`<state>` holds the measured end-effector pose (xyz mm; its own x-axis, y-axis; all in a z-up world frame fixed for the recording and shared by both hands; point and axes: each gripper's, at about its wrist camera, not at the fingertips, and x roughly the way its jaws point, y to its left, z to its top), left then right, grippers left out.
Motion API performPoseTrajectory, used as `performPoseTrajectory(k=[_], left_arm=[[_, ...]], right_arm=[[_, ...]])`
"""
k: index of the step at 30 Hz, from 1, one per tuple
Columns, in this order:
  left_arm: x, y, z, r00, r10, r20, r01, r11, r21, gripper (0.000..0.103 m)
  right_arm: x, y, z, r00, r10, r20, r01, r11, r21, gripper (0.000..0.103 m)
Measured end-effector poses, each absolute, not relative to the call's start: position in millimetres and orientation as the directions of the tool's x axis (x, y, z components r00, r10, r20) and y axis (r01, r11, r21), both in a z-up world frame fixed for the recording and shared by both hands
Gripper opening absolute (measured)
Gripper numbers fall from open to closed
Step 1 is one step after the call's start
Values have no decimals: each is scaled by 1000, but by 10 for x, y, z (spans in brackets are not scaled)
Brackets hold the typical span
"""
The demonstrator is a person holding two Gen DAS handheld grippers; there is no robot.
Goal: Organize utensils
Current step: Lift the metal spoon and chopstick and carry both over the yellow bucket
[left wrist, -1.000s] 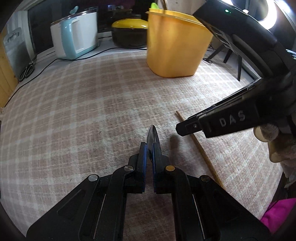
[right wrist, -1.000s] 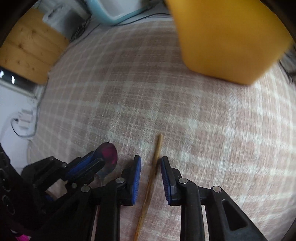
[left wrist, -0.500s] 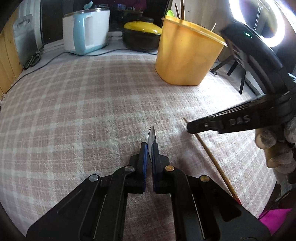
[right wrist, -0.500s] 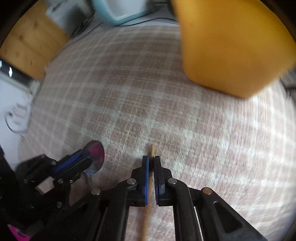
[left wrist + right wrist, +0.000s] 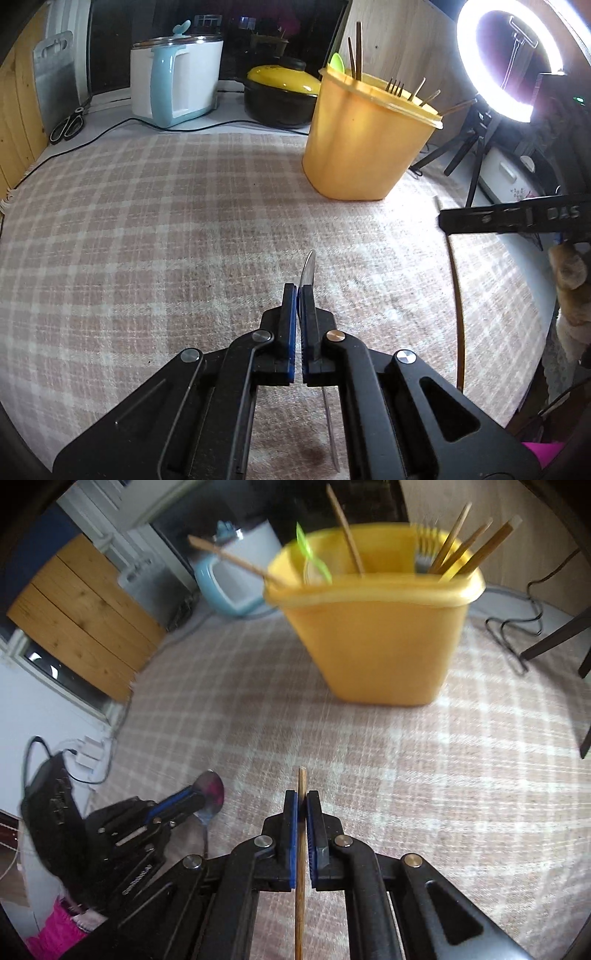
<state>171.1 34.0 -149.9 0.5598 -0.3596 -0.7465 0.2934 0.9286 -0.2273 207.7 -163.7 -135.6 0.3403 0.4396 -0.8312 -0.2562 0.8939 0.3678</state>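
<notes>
My left gripper (image 5: 298, 291) is shut on a metal spoon (image 5: 307, 267), held edge-on above the checked cloth; the spoon's bowl also shows in the right wrist view (image 5: 211, 792). My right gripper (image 5: 301, 798) is shut on a wooden chopstick (image 5: 301, 779) that points toward the yellow utensil bin (image 5: 376, 638). The bin (image 5: 365, 136) stands at the far right of the cloth and holds several chopsticks, a fork and a green spoon. The right gripper (image 5: 491, 218) shows at the right edge of the left wrist view, with the chopstick (image 5: 456, 295) hanging below it.
A white and blue kettle (image 5: 177, 85) and a black pot with a yellow lid (image 5: 280, 96) stand at the back. Scissors (image 5: 68, 123) lie at the back left. A ring light (image 5: 513, 55) on a tripod stands at the right. A checked cloth (image 5: 166, 221) covers the table.
My right gripper closed on the chopstick and lifted it off the cloth. Both grippers rose and tilted up toward the yellow bin, the left still holding the spoon.
</notes>
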Motion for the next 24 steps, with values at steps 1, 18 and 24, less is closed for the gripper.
performPoseTrajectory(k=[1,18,24], left_arm=[[1703,345,-1477,563,-361,-744,291,929,-230,0],[1542,333,-765,677,-418,-606,328,908,-260,0],[1569,277,-585,697,-433,-572,351,901,-254,0]], right_arm=[[2054,-1685,-1295,358,439,-824,-264,894,361,2],[1568,-1998,-483,588,404,-701,-321,912,256,2],[1561,-2147,-294,635,396,-663,-299,918,262,2]])
